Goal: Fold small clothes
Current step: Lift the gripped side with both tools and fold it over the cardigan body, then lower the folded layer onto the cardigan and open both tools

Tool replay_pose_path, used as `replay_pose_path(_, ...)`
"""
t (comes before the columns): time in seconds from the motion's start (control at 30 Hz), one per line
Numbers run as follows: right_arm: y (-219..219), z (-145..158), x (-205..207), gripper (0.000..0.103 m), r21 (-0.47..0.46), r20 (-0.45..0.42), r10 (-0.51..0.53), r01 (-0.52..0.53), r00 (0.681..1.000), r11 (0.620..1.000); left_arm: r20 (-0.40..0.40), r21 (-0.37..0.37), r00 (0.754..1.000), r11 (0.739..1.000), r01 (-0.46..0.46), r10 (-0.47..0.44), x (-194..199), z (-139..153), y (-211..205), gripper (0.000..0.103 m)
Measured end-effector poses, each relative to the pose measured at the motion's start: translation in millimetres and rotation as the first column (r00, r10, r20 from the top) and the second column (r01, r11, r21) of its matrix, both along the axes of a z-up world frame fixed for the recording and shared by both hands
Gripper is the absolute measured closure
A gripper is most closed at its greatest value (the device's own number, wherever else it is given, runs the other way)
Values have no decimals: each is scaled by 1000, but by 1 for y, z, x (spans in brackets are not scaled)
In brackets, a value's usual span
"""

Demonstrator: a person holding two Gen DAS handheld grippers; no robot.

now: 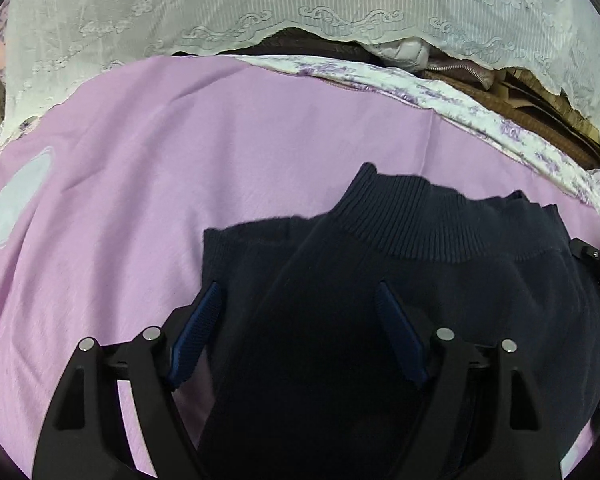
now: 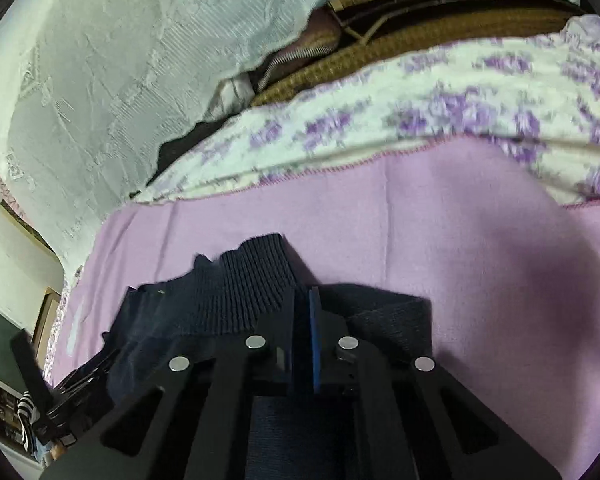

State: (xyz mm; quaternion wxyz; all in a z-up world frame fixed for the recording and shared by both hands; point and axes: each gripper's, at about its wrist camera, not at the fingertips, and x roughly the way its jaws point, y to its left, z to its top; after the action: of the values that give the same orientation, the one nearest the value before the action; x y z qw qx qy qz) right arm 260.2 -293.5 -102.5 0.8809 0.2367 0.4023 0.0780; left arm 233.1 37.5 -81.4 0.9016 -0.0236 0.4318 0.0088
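— What are you holding, and how will it behave?

— A dark navy knit sweater (image 1: pixel 400 280), lying on the pink sheet (image 1: pixel 140 180) in the lower middle of both views. I judge it soft and limp, fairly thick, not slippery and not fragile; it will sag wherever I don't support it. My right gripper (image 2: pixel 306 320) has its jaws pressed together, and cloth seems caught between the blue pads just beside the ribbed collar (image 2: pixel 244 284), though the pinch itself is hard to see. My left gripper (image 1: pixel 296 332) has its jaws spread wide, straddling a folded ridge of the knit; the pads don't appear to press on it

— Where would you take hold?

— At edges and seams near the shoulders, where the knit is doubled and firm

— Which way does it point?

— The collar points toward the top of the frame, at the floral bedding (image 2: pixel 460 100) and the lace cloth (image 1: pixel 260 0). Its long axis seems to run from there down toward my fingers, the hem out of sight
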Motion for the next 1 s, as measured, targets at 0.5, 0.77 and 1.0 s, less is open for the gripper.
replay_pose_path(0.5, 63, 32, -41, 62, -103, 125, 172, -159, 977, 982, 62, -43, 998, 998, 37, -34, -29, 21, -6, 15)
replay_pose_path(0.77, 93, 16, -52, 61, -318, 104, 167, -126, 980, 940, 9, -37, 999, 999, -37, 38, -28, 3, 1, 5)
replay_pose_path(1.0, 125, 20, -98, 44, -469, 87, 220, -154, 972, 870, 66, 97, 997, 995, 30, -36, -71, 15, -39, 4)
